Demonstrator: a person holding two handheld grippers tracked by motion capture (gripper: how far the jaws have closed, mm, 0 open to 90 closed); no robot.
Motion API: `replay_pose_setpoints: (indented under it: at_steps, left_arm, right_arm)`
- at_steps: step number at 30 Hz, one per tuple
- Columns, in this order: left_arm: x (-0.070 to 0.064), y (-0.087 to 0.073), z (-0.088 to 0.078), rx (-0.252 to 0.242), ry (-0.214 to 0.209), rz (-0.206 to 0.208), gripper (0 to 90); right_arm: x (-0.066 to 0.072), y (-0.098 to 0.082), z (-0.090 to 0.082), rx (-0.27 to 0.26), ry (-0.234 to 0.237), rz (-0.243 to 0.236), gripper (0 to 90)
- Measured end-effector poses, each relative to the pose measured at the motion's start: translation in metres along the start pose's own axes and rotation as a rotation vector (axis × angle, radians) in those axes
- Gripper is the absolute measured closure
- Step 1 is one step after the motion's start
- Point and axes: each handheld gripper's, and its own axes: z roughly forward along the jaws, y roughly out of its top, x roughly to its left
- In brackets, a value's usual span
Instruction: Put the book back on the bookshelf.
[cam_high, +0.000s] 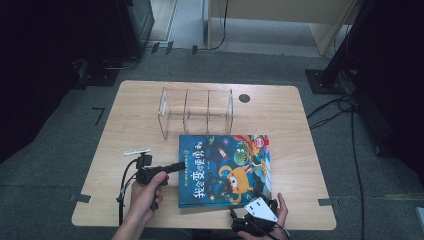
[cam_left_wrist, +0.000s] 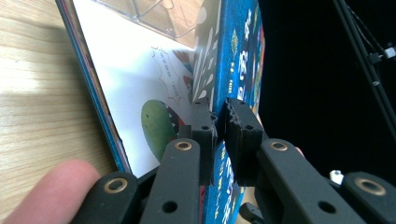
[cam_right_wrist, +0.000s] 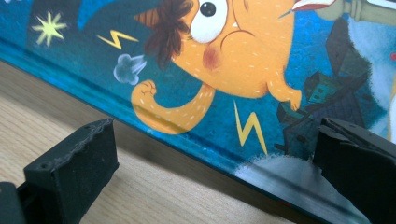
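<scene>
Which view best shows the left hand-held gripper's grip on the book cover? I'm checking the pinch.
The left gripper view: the left hand-held gripper is shut on the blue book cover, lifted off a page. The high view shows it small at the book's edge; the right gripper view shows cover art.

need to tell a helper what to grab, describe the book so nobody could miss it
On the wooden table, look just in front of the clear acrylic rack, on the person's side. The book lies there: blue cover, orange cartoon creature, its front cover pinched by the left gripper.

Overhead forward view, gripper close-ups, shared book (cam_high: 225, 170)
</scene>
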Motion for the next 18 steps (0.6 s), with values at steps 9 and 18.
replay_pose_setpoints:
  at_steps: [9,18]
  left_arm:
    - [-0.003,0.002,-0.001,-0.008,-0.052,-0.04,83.8]
    - [-0.011,0.005,-0.002,-0.008,-0.092,-0.05,84.1]
  right_arm:
    - [0.011,0.0,0.004,0.004,-0.085,-0.055,0.0]
    - [0.024,0.001,0.009,-0.028,-0.159,-0.056,0.0]
